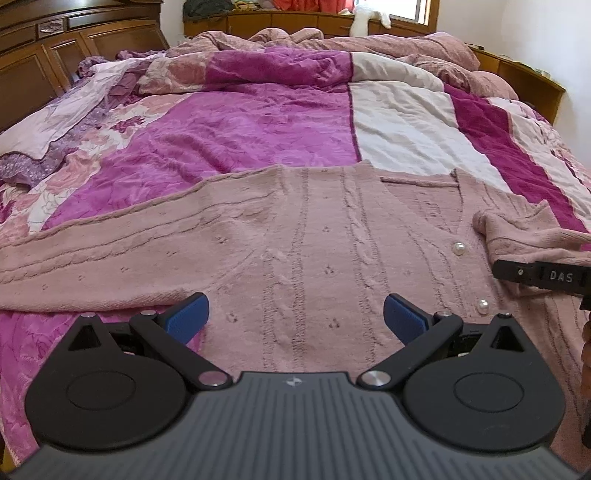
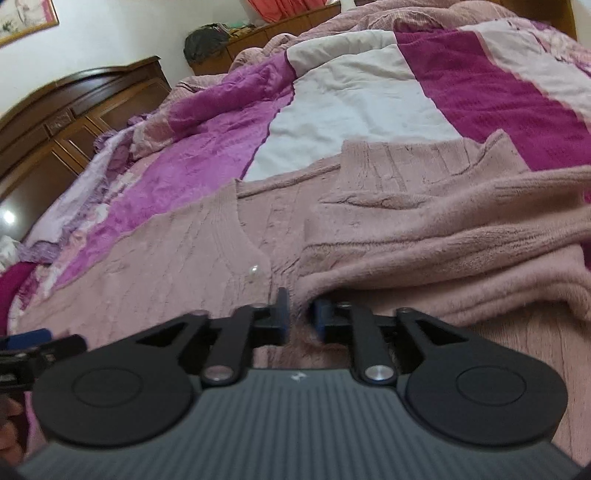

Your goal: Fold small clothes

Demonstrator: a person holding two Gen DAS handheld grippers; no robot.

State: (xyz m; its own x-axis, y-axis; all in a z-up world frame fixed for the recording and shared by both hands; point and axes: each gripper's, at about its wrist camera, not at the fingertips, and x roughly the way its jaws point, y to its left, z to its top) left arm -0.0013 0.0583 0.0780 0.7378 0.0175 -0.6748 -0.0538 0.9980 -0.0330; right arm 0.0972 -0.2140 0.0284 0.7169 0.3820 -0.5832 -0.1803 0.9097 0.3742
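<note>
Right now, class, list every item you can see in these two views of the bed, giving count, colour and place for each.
Knitted dusty-pink cardigan: one, spread flat on the near bed, right side folded over its front.
Round pearl buttons: two show, white, down the cardigan's front opening.
Patchwork quilt: one, magenta, cream and floral pink, covering the bed.
Crumpled pink blanket: one, far end of the bed.
Dark wooden headboard: one, brown, far left.
Window: one, bright, far right.
Left claw: black with blue pads, open over the cardigan's hem.
Right claw: black with blue pads, slightly parted, cardigan fabric between them.
</note>
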